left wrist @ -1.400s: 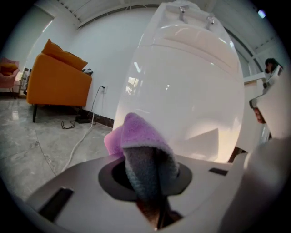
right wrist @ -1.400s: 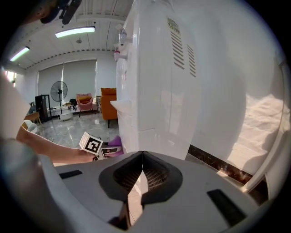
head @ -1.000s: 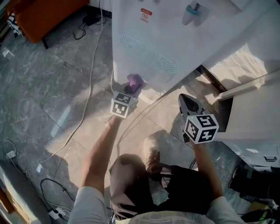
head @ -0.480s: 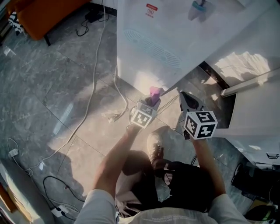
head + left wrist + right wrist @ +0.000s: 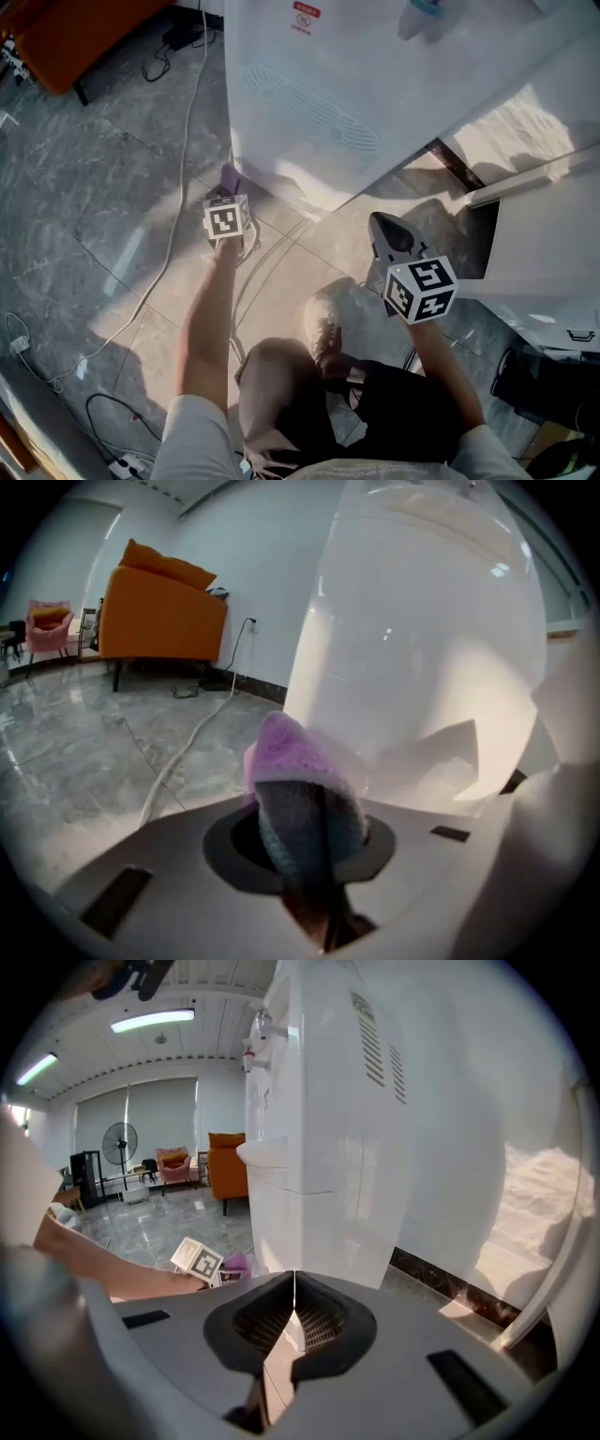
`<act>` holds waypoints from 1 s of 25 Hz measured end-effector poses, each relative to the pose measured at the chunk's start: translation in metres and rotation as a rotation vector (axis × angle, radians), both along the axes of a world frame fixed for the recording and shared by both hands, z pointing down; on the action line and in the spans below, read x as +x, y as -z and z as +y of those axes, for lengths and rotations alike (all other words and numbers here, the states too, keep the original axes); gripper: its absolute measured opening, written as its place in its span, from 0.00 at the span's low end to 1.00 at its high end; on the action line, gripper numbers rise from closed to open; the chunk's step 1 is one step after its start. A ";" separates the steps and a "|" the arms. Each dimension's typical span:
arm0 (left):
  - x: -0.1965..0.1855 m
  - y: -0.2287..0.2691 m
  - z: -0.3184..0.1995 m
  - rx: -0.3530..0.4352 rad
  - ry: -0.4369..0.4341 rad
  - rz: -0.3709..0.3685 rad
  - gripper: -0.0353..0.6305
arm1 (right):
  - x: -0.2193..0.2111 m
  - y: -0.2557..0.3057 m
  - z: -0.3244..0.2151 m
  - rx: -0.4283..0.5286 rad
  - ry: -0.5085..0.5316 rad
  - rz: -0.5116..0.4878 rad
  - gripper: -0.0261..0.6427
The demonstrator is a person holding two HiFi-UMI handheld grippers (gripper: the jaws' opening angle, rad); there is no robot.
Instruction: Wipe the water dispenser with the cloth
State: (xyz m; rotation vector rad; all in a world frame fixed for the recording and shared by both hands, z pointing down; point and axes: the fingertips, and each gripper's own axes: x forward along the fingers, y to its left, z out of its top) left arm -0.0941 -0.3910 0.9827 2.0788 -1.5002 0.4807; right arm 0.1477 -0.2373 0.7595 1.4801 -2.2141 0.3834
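The white water dispenser (image 5: 319, 103) stands on the floor ahead of me; its side fills the left gripper view (image 5: 422, 658) and it rises tall in the right gripper view (image 5: 319, 1119). My left gripper (image 5: 228, 187) is shut on a purple cloth (image 5: 229, 177), low by the dispenser's bottom left corner. In the left gripper view the cloth (image 5: 300, 789) bulges up between the jaws, close to the dispenser's base. My right gripper (image 5: 392, 230) hangs shut and empty to the right, off the dispenser. Its tips (image 5: 294, 1279) meet. The left gripper's marker cube (image 5: 199, 1261) shows there too.
A white cable (image 5: 178, 197) runs across the grey tiled floor left of the dispenser. An orange sofa (image 5: 75, 28) stands at the far left. A white wall and ledge (image 5: 544, 197) lie to the right. My shoe (image 5: 323, 323) is below the grippers.
My left gripper with the cloth has swung from the dispenser's front bottom corner back to the left, toward its bottom left corner. The right gripper has barely moved.
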 end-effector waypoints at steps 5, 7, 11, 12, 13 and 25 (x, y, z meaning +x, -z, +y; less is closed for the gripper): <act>-0.004 -0.038 -0.035 0.006 -0.127 -0.033 0.17 | 0.008 -0.016 0.016 -0.033 0.033 0.040 0.06; 0.002 -0.047 -0.043 0.020 -0.175 -0.042 0.17 | 0.016 -0.024 0.022 -0.049 0.028 0.041 0.06; 0.019 -0.045 -0.037 0.031 -0.201 0.013 0.17 | 0.031 -0.032 0.029 -0.057 0.023 0.071 0.06; 0.026 -0.044 -0.029 0.030 -0.220 0.022 0.17 | 0.035 -0.031 0.029 -0.054 0.008 0.072 0.06; 0.035 -0.042 -0.020 0.032 -0.247 0.028 0.17 | 0.039 -0.029 0.028 -0.050 -0.010 0.069 0.06; 0.144 0.032 0.062 0.169 -0.456 0.054 0.17 | 0.039 0.001 0.027 0.017 -0.107 -0.022 0.06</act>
